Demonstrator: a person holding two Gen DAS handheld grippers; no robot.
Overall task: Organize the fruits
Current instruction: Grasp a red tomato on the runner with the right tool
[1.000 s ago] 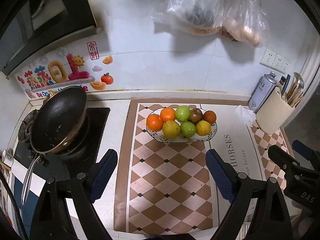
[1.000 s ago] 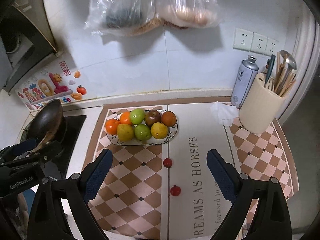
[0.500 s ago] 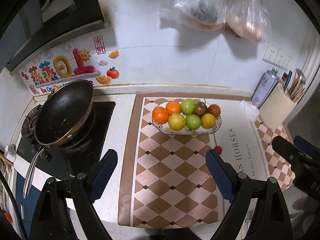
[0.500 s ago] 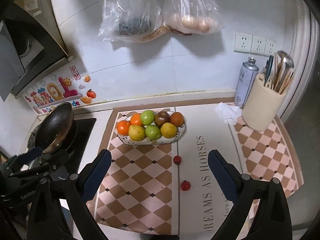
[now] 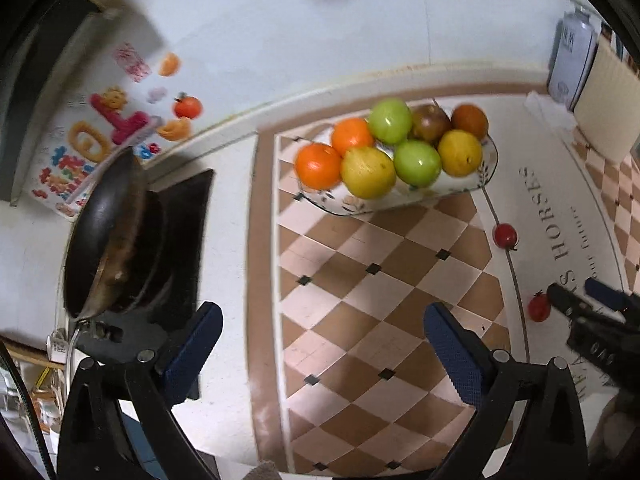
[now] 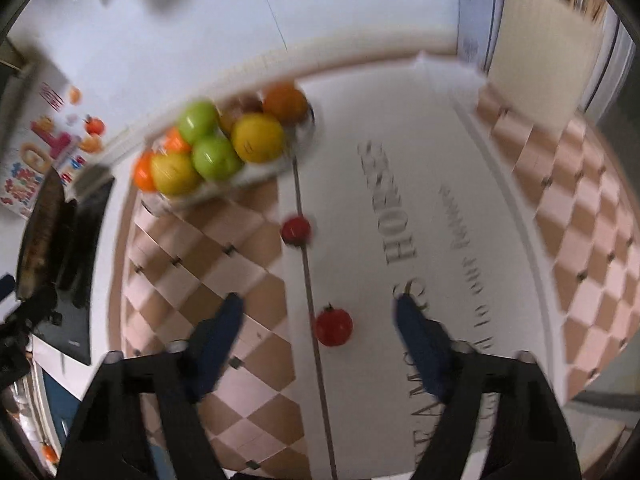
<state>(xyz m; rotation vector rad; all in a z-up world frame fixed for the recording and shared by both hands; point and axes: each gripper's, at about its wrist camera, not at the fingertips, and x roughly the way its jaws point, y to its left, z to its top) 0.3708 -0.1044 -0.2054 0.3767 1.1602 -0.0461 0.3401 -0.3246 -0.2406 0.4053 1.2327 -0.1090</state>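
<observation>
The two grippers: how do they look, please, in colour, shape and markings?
Both are alike. The left gripper has a black angular frame, silver screws and two fingers faced with dark blue textured pads. The right gripper is built the same; on its black side, seen from the left wrist, is white lettering too blurred to read.

Two small red tomatoes (image 6: 333, 327) (image 6: 295, 231) lie loose on the mat — near the heaped fruit plate (image 5: 400, 200).

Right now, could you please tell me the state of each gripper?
Left gripper: open and opening wider, nothing between its jaws.
Right gripper: open but closing, the nearer small red tomato between its jaws, not yet gripped.
</observation>
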